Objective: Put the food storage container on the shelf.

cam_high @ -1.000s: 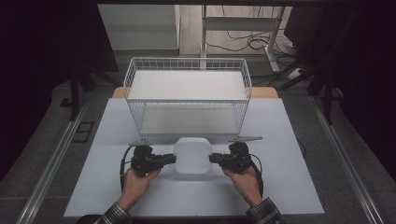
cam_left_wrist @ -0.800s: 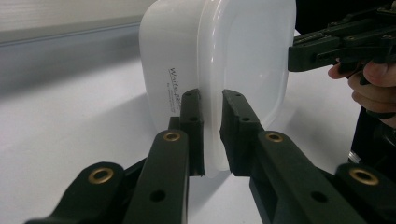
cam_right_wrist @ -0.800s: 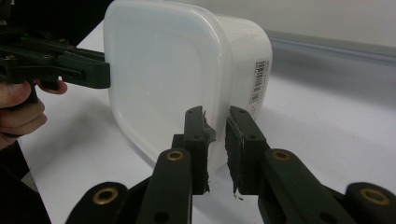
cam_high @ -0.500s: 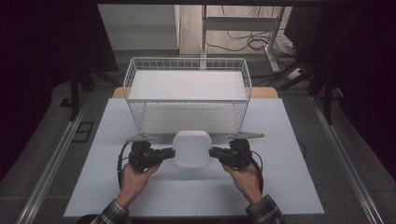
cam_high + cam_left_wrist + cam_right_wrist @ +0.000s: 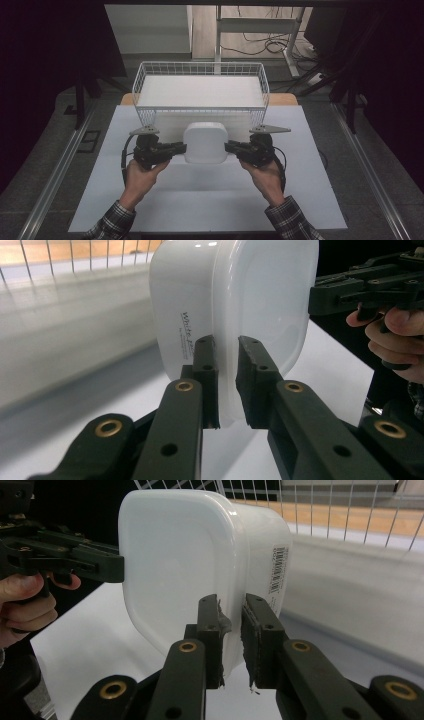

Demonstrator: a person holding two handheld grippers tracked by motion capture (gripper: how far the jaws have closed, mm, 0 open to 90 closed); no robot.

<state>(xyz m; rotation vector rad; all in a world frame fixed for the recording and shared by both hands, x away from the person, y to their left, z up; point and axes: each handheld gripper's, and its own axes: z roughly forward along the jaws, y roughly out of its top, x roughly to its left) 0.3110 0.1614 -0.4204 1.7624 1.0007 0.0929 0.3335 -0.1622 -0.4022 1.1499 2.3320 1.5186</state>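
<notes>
A white plastic container [image 5: 205, 142] with rounded corners and a fitted lid is held up between the two grippers, just near of the wire basket [image 5: 145, 82] and above the pale table mat [image 5: 200, 200]. Its walls are smooth, glossy and slightly translucent; one side bears small printed lettering, the other a barcode label [image 5: 277, 570]. The left gripper [image 5: 176, 148] pinches the container's left rim between its black jaws, and the right gripper [image 5: 234, 147] pinches the right rim the same way. The basket is white-coated wire in a fine grid, rectangular, with a flat white liner inside. Compared with a second ago, the container sits higher and farther across the mat, nearer the basket's front wall, both hands having risen with it.
</notes>
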